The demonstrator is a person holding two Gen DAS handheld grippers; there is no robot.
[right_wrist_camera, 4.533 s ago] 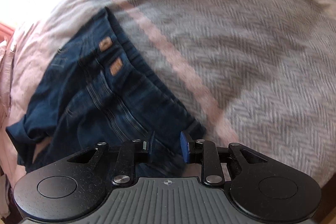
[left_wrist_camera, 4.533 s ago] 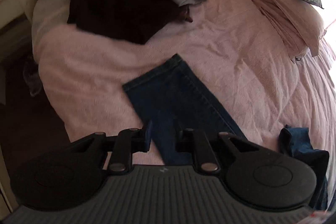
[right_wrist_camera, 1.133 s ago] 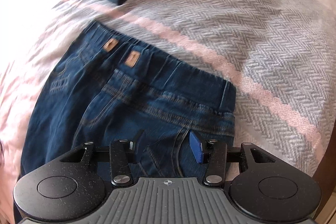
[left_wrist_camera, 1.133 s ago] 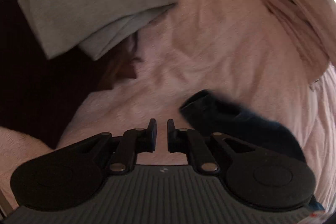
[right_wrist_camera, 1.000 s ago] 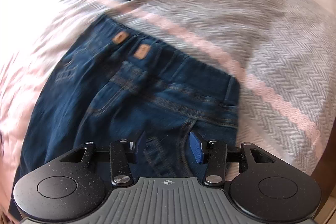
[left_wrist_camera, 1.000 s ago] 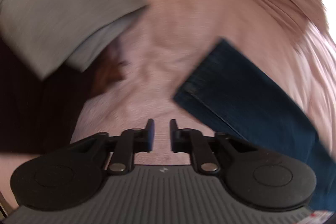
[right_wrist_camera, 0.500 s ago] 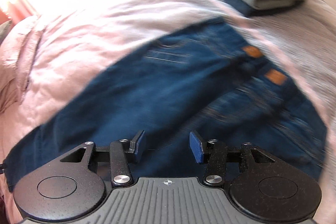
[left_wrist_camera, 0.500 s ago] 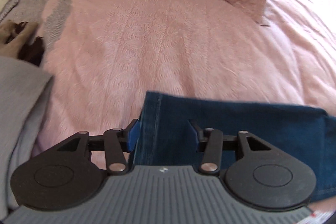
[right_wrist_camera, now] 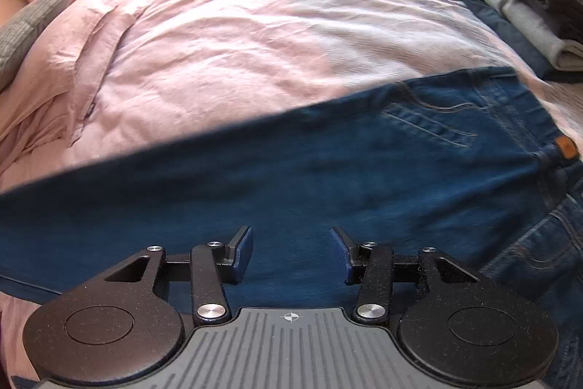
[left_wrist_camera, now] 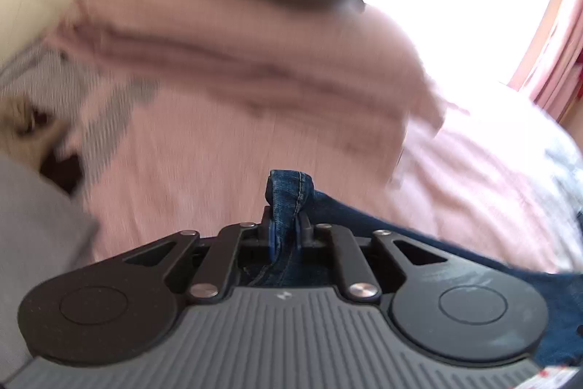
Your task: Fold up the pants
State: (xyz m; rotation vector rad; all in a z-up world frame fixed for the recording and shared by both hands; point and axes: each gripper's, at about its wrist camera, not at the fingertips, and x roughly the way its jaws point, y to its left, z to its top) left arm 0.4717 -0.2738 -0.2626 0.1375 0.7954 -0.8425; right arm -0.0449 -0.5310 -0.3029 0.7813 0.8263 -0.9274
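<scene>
- Left gripper closing, clamped on jeans hem; half a second back hem lay loose between spread jaws.
- Right gripper spread, empty, over jeans leg.
- Jeans flat across pink bedspread; folded stack beyond waistband, bright window behind.

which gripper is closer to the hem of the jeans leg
Left. The left gripper has its jaws closing on the hem; the right gripper hovers open over mid-leg denim.

No legible txt; tan jeans patch too small to read.
</scene>
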